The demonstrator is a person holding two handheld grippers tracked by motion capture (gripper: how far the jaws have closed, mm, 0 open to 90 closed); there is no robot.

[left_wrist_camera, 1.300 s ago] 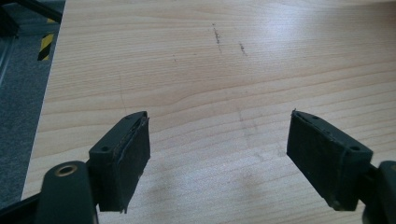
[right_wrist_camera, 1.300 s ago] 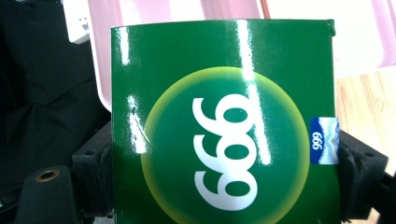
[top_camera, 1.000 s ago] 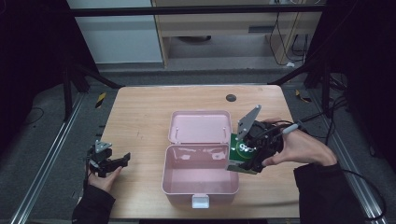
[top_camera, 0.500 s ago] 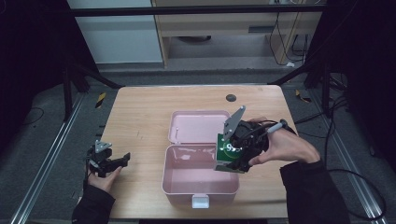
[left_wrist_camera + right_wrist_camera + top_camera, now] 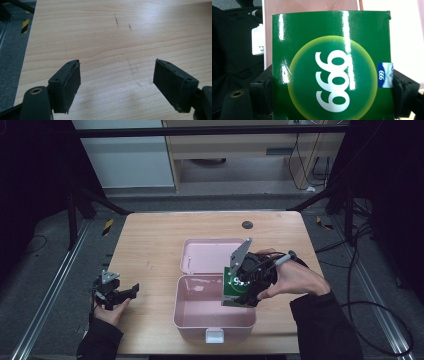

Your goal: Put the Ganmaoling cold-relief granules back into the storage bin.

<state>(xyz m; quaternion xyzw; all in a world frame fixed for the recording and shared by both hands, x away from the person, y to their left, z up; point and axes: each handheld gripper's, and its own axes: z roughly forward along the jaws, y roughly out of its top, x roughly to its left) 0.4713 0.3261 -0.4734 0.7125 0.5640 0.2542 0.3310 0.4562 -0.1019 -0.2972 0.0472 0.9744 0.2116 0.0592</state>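
A green carton (image 5: 234,286) with white "999" print hangs tilted over the right side of an open pink box (image 5: 200,312), lower end inside the rim. My right gripper (image 5: 242,292) is shut on it; in the right gripper view the carton (image 5: 332,45) stands between both pads (image 5: 263,87), with the pink box (image 5: 312,5) behind. My left gripper (image 5: 131,290) rests at the table's front left, open. In the left gripper view, the left gripper (image 5: 117,66) has bare wood between its jaws, which have just closed slightly.
The pink box's lid (image 5: 210,255) lies flat open behind its base, and a white latch (image 5: 215,336) is at the front. A dark round cable hole (image 5: 247,224) sits in the wooden table (image 5: 150,245) near the far edge. A cable trails right of the table.
The right hand has carried the green carton leftward and slightly down, from beside the pink box's right wall to over its open base. The left hand has stayed put.
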